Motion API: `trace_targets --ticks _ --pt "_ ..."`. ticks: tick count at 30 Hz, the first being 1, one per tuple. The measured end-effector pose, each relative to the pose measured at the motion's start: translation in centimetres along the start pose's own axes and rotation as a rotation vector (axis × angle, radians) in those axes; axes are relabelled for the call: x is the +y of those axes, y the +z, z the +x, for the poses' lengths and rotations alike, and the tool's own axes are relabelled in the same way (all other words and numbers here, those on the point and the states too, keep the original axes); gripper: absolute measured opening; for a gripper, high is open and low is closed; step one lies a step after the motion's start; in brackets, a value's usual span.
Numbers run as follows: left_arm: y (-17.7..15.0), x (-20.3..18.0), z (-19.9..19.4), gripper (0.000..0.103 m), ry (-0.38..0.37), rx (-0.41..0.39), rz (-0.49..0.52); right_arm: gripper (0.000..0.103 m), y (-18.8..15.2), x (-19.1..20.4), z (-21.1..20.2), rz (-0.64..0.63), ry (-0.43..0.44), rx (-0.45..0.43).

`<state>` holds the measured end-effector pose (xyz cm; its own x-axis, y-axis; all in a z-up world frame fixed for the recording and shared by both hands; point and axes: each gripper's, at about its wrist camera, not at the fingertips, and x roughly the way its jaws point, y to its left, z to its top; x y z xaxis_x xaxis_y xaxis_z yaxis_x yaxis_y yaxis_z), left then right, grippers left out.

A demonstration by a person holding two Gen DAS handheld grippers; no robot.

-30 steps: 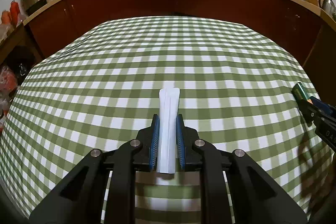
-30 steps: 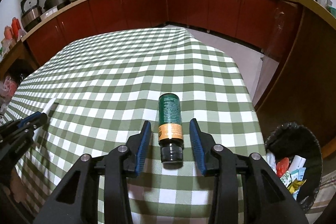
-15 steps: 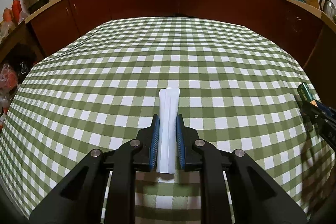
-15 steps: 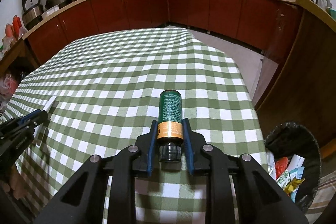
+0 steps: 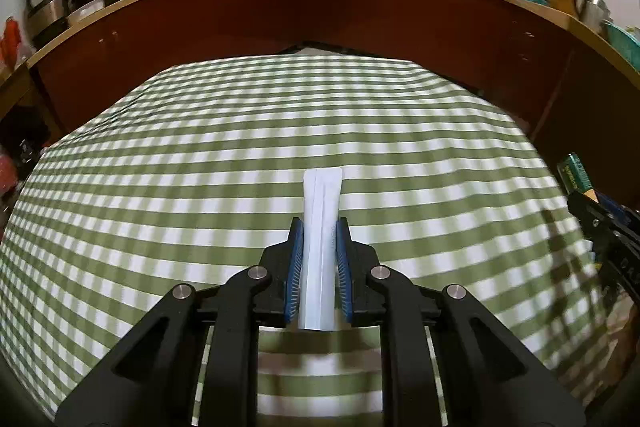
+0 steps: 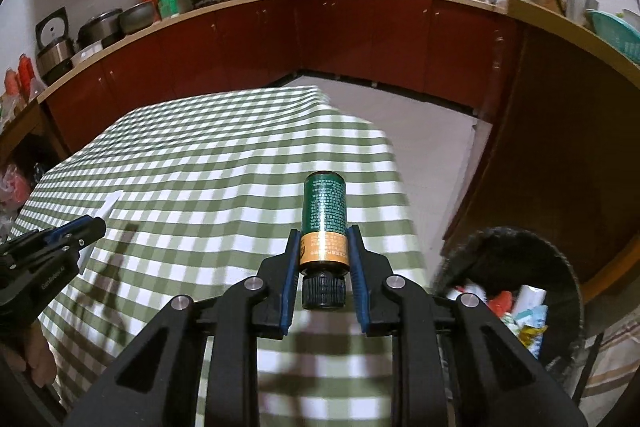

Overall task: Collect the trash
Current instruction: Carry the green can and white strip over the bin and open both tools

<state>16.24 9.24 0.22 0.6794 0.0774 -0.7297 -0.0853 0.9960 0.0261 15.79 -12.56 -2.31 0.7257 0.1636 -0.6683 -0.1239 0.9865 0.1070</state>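
Two trash items were in hand, each clear of the green checked tablecloth (image 5: 200,187). Left gripper (image 5: 319,259): jaws nearly shut, clamped on a flat white folded paper wrapper (image 5: 320,223) jutting forward past the pads. Right gripper (image 6: 323,263): jaws clamped on a green bottle (image 6: 324,207) with orange band and black cap, lying cap toward camera. A second earlier those jaws stood open around it on the cloth. Bin (image 6: 560,259) at lower right, holding wrappers.
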Motion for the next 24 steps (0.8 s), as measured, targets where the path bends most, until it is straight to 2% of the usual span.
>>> trace_targets --ticks 14,24 --pt "-0.1 -11.6 -1.9 0.016 -0.145 -0.038 0.131 0.024 -2.2 -8.2 -3.9 0.103 -0.140 -0.046" --pt "-0.9 -18.7 -2.3 0.016 -0.212 -0.049 0.216 0.024 -3.4 -11.8 -5.5 0.147 -0.202 -0.072"
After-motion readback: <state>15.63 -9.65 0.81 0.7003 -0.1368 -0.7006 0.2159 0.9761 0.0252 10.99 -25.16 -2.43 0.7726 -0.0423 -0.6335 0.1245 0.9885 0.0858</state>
